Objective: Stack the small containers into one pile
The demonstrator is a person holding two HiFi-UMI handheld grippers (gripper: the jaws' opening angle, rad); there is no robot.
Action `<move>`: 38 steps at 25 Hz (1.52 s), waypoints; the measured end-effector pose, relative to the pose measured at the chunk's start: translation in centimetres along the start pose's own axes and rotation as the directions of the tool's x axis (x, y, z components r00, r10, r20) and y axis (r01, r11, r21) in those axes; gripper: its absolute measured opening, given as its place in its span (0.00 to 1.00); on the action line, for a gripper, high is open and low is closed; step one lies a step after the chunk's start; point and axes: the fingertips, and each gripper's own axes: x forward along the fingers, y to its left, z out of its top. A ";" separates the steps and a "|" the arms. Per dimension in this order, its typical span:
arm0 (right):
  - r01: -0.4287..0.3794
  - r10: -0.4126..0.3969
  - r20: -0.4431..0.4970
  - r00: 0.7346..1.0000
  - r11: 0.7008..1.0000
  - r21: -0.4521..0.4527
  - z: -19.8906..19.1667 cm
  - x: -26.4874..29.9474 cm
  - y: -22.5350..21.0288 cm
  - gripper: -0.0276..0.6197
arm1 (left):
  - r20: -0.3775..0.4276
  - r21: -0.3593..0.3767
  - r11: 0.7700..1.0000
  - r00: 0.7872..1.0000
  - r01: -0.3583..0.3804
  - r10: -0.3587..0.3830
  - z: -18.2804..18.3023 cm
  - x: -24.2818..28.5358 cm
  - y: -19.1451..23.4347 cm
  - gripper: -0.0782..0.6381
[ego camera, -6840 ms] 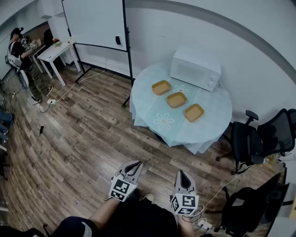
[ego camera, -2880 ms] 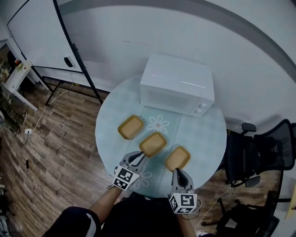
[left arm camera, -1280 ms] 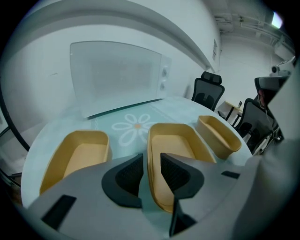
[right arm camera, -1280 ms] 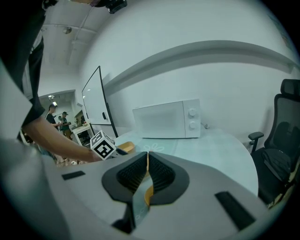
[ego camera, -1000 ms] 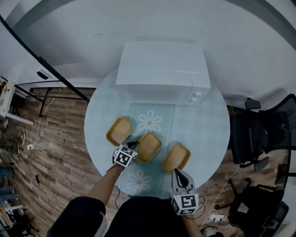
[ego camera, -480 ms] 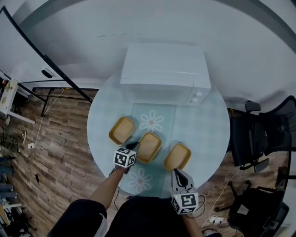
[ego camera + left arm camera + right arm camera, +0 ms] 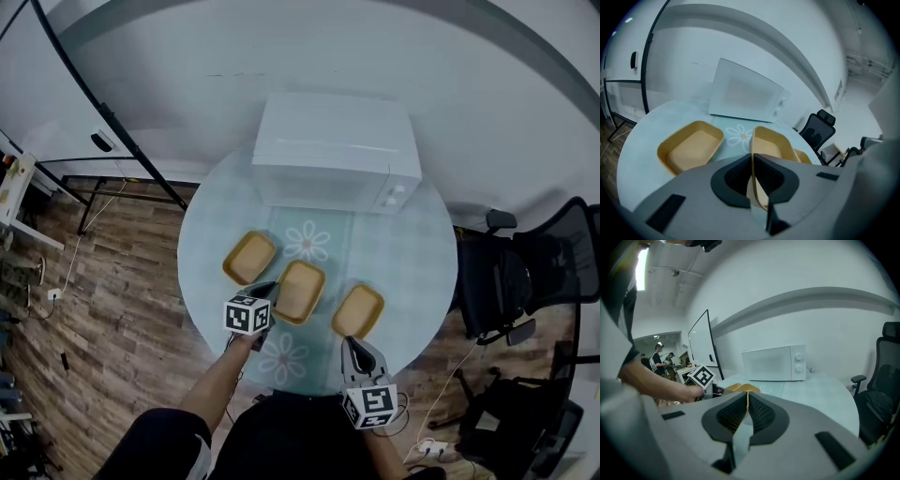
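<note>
Seemingly light and stiff, the central shallow tan plastic container (image 7: 300, 292) is rim-clamped by the left gripper (image 7: 266, 290), the lower-right tan container (image 7: 359, 309) by the right gripper (image 7: 350, 342).

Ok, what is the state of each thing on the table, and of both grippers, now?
left container: empty, untouched.
middle container: empty, left gripper shut on its wall.
right container: empty, right gripper shut on its rim.
microwave: door closed.

My left gripper (image 7: 266, 291) reaches forward on an outstretched forearm (image 7: 217, 380), its jaws pinched on the near rim of the middle container (image 7: 302, 289). My right gripper (image 7: 354, 345) sits closer to me, jaws pressed together.
</note>
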 end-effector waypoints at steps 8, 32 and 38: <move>0.011 -0.011 0.021 1.000 1.000 0.010 0.1 -1.3 -0.2 0.08 | 0.035 -0.046 0.998 0.999 0.036 -0.034 1.8 -1.2 -2.9 0.15; -0.137 0.137 -0.022 0.990 0.991 -0.006 -0.9 -4.5 -5.3 0.08 | -0.071 -0.001 0.997 0.994 0.078 -0.078 -2.0 5.1 -14.7 0.15; -0.075 0.075 -0.021 0.997 0.997 0.030 -1.0 -4.9 -6.6 0.08 | -0.125 0.020 0.995 0.988 0.096 -0.092 -3.2 7.5 -15.4 0.15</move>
